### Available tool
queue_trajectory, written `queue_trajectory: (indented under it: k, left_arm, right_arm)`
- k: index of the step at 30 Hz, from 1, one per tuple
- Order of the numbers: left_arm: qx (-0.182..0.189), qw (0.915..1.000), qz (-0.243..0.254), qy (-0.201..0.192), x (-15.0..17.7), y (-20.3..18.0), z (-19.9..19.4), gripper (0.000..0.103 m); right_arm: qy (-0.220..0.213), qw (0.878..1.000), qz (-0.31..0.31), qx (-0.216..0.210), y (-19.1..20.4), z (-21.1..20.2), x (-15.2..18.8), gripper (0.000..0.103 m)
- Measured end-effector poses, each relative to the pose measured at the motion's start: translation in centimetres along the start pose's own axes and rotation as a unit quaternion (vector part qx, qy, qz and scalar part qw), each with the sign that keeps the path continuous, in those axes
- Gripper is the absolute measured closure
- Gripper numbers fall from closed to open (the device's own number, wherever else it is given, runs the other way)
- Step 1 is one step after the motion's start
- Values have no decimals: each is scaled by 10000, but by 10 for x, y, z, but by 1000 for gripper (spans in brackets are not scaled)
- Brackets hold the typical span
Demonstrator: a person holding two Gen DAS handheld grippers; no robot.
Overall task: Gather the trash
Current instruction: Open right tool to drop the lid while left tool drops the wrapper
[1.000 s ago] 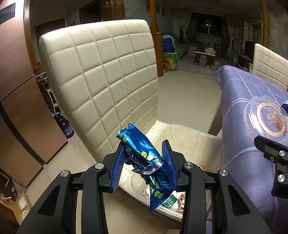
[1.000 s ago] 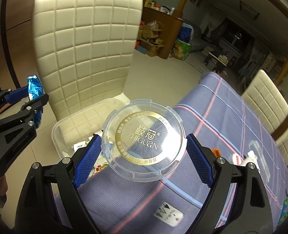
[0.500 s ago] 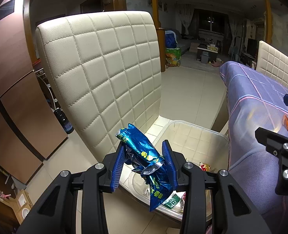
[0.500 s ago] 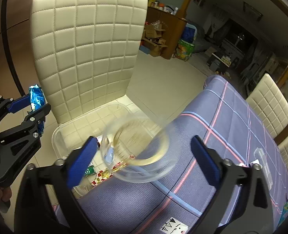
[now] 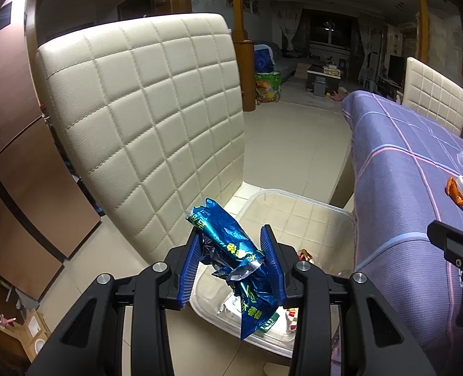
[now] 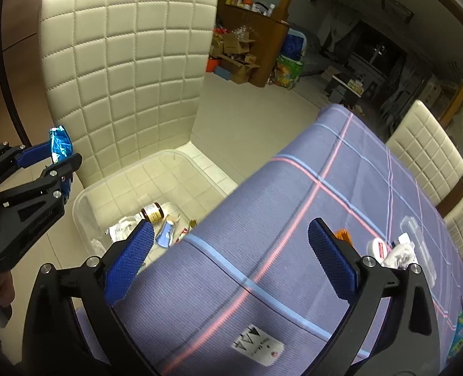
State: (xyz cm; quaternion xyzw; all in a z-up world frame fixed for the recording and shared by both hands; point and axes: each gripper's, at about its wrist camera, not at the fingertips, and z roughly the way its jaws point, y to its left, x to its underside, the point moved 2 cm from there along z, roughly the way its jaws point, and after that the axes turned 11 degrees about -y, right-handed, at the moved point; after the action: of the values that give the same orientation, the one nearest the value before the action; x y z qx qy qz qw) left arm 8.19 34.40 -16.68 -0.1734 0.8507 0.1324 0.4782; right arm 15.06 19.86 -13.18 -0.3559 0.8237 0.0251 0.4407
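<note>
My left gripper [image 5: 231, 263] is shut on a crumpled blue foil wrapper [image 5: 234, 250], held above the near corner of a clear plastic bin [image 5: 309, 206] on the chair seat. The wrapper also shows in the right wrist view [image 6: 60, 141], left of the bin [image 6: 131, 181]. My right gripper [image 6: 231, 257] is open and empty above the edge of the purple-clothed table [image 6: 294, 219]. The bin holds a small jar [image 6: 152, 212], a tube and paper scraps. More trash lies on the table: an orange piece [image 5: 458, 192], white wads [image 6: 399, 255] and a clear lid-like piece [image 6: 419, 244].
A cream quilted chair back [image 5: 143, 119] rises right behind the bin. Two more cream chairs [image 6: 425, 150] stand at the table's far side. Brown cabinet doors [image 5: 9, 172] are at the left. Tiled floor [image 5: 294, 144] stretches beyond toward boxes and bags.
My right gripper opened and let go of the round clear lid, which dropped out of sight towards the bin. My left gripper kept its hold on the wrapper and shifted slightly.
</note>
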Motion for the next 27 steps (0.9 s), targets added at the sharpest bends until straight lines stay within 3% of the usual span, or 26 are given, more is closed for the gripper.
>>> queue_trajectory:
  k: [19, 25, 27]
  left_arm:
    - [370, 9992, 101, 133, -9, -36, 16, 63]
    - [370, 9989, 129, 274, -9, -43, 22, 55]
    - [409, 9985, 101, 346, -9, -45, 24, 46]
  right_arm:
    - [436, 9970, 637, 111, -45, 9, 29, 6]
    - [497, 9955, 792, 172, -57, 11, 35, 6]
    - [508, 9948, 860, 193, -63, 11, 37, 6]
